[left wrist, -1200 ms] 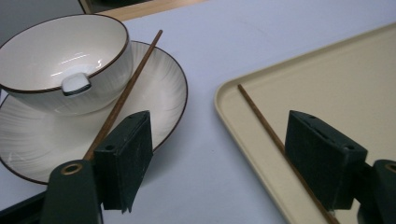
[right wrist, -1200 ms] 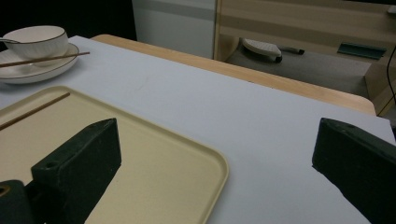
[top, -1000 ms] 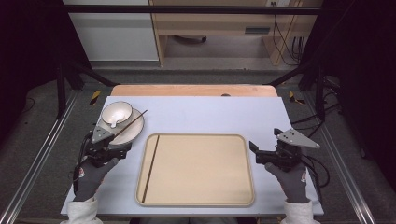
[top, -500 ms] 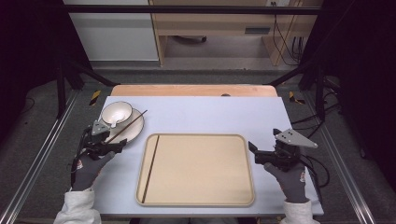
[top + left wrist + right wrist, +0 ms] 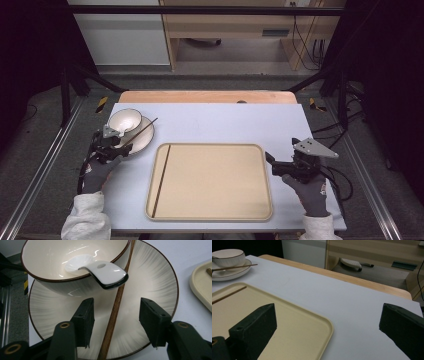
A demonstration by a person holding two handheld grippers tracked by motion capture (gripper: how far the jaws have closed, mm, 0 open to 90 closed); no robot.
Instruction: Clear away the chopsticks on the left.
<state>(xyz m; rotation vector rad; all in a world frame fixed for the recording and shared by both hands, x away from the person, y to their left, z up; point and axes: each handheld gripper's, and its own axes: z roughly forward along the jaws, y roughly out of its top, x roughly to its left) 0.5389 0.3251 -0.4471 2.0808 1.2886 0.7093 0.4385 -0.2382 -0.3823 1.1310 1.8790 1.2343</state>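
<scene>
White tabletop [image 5: 225, 122] on a wooden bench, dark lab surround, shelving behind. Near the table's left edge sits a ribbed plate [image 5: 150, 287] carrying a brown-rimmed bowl [image 5: 50, 262] with a white ceramic spoon [image 5: 105, 273] resting in it. One wooden chopstick [image 5: 113, 315] lies across the plate, leaning against the bowl's rim; a second chopstick [image 5: 161, 180] already lies along the left side of the beige tray [image 5: 215, 215] at the table's front centre.

Change over the last second: left gripper [image 5: 115, 320] has pulled back toward the plate's near rim and dropped lower, and its jaws have just been closing. They now straddle the plate's chopstick, one pad either side, with a gap showing on both sides; no contact yet, so not gripping. Judgement: pick-up of the second chopstick is about to complete, transfer to the tray to follow.

Right gripper [image 5: 274, 164] waits at the tray's right edge, jaws wide apart, holding nothing.
</scene>
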